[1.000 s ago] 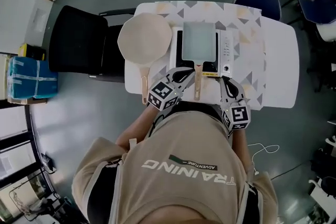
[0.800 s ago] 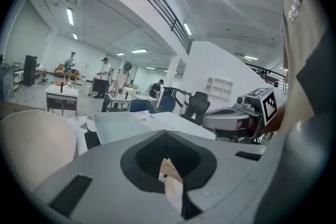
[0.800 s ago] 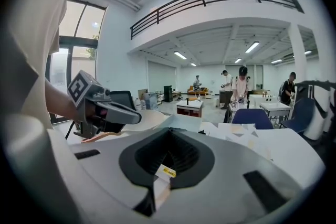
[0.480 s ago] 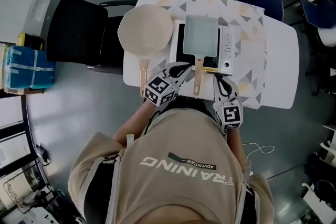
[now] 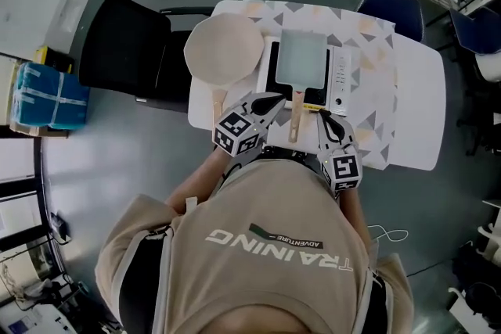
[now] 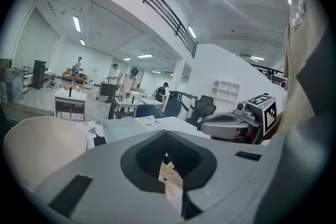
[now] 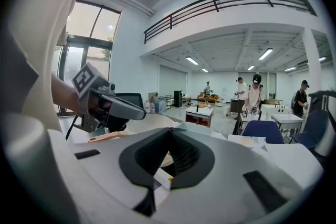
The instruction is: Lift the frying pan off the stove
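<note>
The frying pan (image 5: 301, 57), square and pale, sits on the stove (image 5: 340, 79), its wooden handle (image 5: 295, 117) pointing toward the person. The handle lies between the two tools. The left tool (image 5: 270, 102) is just to the handle's left, and the right tool (image 5: 327, 120) is near the stove's front right corner. Neither is on the handle. In the left gripper view the left tool's (image 6: 166, 134) jaws meet at the tips with nothing between them. The right tool (image 7: 169, 131) likewise has its jaws pressed together and is empty.

Just left of the stove lies a round cream pan (image 5: 223, 49), its own wooden handle toward the person. All of this rests on a cloth (image 5: 376, 90) patterned with grey and tan triangles. The cloth covers the left and middle of the white surface (image 5: 419, 105).

Around it is grey floor. A black chair (image 5: 125, 51) stands against the surface's left side, a blue chair (image 5: 391, 0) at its far right corner, and a blue box (image 5: 47, 102) lies well off to the left. The gripper views show a tall white hall with a railed upper gallery (image 7: 226, 5), ceiling strip lights, further tables, and people (image 7: 254, 92) standing in the distance.
</note>
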Action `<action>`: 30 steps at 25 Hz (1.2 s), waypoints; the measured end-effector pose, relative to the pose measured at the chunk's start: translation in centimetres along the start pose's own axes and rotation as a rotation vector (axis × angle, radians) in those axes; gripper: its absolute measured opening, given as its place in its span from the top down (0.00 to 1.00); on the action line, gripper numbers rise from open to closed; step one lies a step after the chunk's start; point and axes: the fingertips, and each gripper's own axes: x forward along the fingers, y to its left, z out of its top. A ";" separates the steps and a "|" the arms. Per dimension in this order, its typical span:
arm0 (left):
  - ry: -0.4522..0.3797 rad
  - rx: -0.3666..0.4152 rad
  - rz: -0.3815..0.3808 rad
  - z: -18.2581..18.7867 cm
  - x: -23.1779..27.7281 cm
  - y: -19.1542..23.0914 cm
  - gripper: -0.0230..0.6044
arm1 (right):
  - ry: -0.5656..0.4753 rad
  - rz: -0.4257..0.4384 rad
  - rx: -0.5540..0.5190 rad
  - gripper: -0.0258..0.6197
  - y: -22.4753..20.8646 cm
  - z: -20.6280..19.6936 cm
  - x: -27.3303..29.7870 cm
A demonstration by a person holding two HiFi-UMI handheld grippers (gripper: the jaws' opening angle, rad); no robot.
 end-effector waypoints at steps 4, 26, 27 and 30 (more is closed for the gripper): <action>0.006 0.016 -0.011 0.3 0.1 -0.8 0.96 | -0.002 -0.003 -0.013 0.96 -0.2 0.2 -0.3; 0.109 -0.291 -0.007 -5.7 2.5 1.3 0.88 | 0.037 0.017 0.002 0.96 -1.6 -1.3 1.2; 0.119 -0.328 -0.009 -6.2 2.6 1.4 0.87 | 0.036 0.015 0.006 0.96 -1.8 -1.3 1.2; 0.132 -0.435 -0.015 -7.4 3.1 1.8 0.87 | 0.033 0.005 0.045 0.96 -2.7 -1.6 1.2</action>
